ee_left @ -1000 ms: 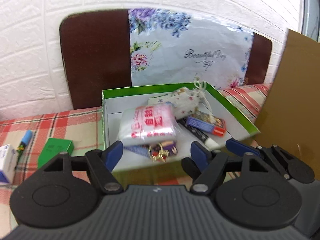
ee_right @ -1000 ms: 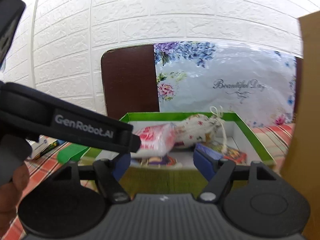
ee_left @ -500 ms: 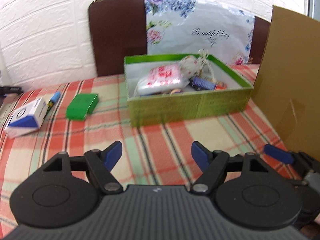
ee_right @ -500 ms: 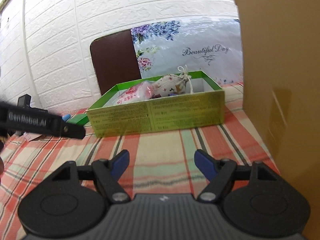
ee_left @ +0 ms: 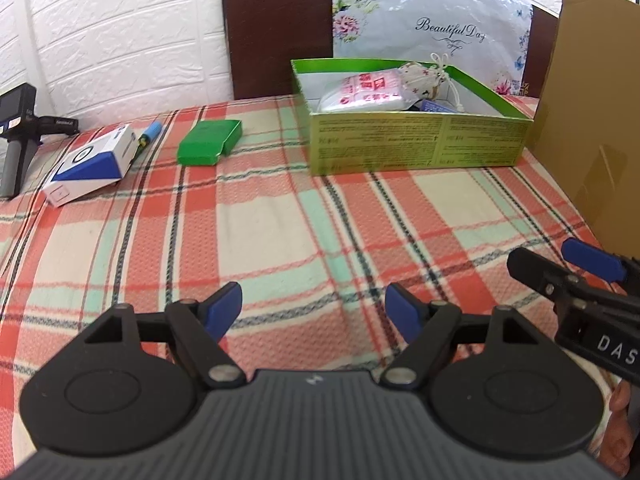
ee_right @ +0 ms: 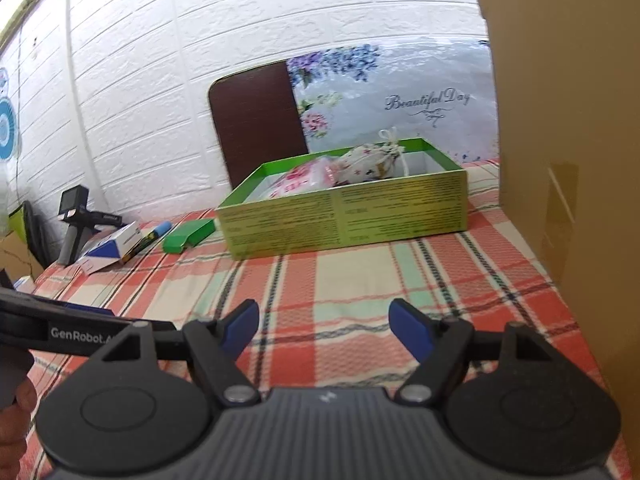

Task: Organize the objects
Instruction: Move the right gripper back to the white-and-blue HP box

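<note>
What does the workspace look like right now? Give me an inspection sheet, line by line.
Surface: plaid tablecloth.
Job's things: green tray holds a floral pouch and a pink-print packet; small green box, blue-white carton and marker lie outside, to its left.
Clutter: black handheld device at table edge.
Grippers: left gripper and right gripper open, holding nothing.
Cables: nothing seen.
Surroundings: white brick wall, cardboard panel, floral sheet.
</note>
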A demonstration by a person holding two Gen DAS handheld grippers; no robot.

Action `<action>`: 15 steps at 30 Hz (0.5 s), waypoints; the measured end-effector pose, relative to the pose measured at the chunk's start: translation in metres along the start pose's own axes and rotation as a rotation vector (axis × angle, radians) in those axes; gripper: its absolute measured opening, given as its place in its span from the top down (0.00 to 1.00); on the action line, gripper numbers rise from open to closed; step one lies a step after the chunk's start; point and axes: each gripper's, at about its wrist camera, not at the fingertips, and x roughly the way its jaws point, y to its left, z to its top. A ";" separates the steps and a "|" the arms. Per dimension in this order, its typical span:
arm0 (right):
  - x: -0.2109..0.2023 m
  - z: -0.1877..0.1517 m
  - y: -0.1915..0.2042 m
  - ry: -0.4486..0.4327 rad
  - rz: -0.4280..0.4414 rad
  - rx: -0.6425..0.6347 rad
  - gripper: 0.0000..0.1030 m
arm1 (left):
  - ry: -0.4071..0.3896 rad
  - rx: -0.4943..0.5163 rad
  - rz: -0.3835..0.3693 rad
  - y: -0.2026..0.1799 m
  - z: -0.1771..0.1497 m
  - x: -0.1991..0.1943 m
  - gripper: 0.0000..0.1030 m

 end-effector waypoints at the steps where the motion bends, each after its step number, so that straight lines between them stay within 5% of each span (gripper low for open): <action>1: 0.000 -0.001 0.003 0.005 0.004 -0.007 0.28 | -0.001 -0.003 0.002 0.002 -0.001 0.000 0.20; 15: 0.015 -0.008 0.044 0.075 0.034 -0.094 0.27 | 0.013 -0.078 0.027 0.045 -0.011 0.007 0.20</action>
